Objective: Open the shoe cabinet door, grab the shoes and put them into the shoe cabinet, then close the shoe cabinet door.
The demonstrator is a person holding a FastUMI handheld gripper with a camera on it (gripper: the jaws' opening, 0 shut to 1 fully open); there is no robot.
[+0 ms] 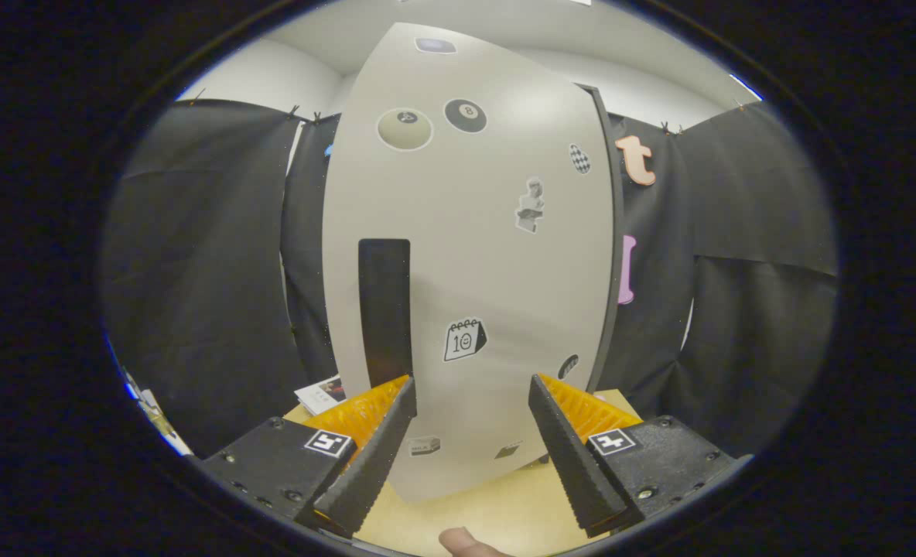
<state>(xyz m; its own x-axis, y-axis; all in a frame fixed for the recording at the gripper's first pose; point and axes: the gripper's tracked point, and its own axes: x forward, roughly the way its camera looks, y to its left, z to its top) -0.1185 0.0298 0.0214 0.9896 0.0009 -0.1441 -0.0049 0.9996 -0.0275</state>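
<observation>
The shoe cabinet door [473, 255] is a tall pale grey panel covered with small stickers, standing just ahead of my fingers. A long black vertical handle [384, 309] runs down its left part, its lower end just above my left fingertip. My gripper [472, 391] is open, with both fingers spread wide and nothing between them but the door's lower face. The dark right edge of the door [609, 255] shows against the booth cloth. No shoes show here.
A light wooden table top [497, 507] lies under the fingers. A small printed box or booklet [320, 394] sits left of the door's foot. Black cloth walls [203, 278] close in on both sides. A fingertip of a person [466, 541] shows beneath the gripper.
</observation>
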